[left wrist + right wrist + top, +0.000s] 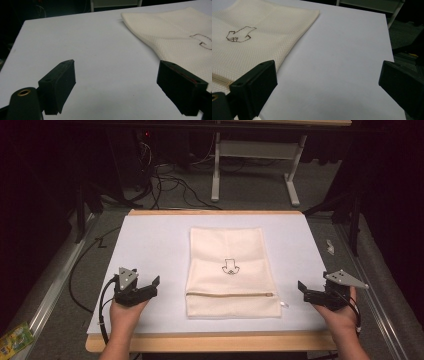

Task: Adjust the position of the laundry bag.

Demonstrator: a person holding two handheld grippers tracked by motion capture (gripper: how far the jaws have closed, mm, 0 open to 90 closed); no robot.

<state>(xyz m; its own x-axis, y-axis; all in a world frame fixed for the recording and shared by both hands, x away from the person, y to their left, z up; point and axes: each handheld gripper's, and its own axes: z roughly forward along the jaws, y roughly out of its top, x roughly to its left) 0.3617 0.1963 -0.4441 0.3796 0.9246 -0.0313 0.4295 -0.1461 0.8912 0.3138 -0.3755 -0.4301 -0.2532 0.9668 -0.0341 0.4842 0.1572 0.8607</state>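
Your left gripper [150,287] sits low over the white sheet near the table's front left, its jaws spread wide with nothing between them, pointing inward and slightly away from you toward the cream bag. Your left hand [125,312] grips it from below and behind, forearm coming in from the table's near edge, and the grey three-cornered plate rides on top. In the left gripper view [116,87] bare white surface lies between the jaws, and the bag's left edge [172,42] runs just beyond the right-hand jaw.

Your right gripper [305,292] mirrors it at the front right: jaws wide, holding nothing, aimed inward at the bag. Your right hand [340,312] cups it from behind near the sheet's right edge. In the right gripper view [327,87] the bag [254,42] lies partly behind the left-hand jaw, not touched by it.

The cream bag [227,270] lies flat in the middle of the white sheet [150,240], between the two grippers and apart from both. It bears a small dark line drawing [230,266] at its centre, and a zip [230,294] runs across near the edge closest to you. Nothing lies on the sheet between either gripper and the bag.

Beyond the table, cables [170,182] lie tangled on the floor beside a white table frame [255,160].
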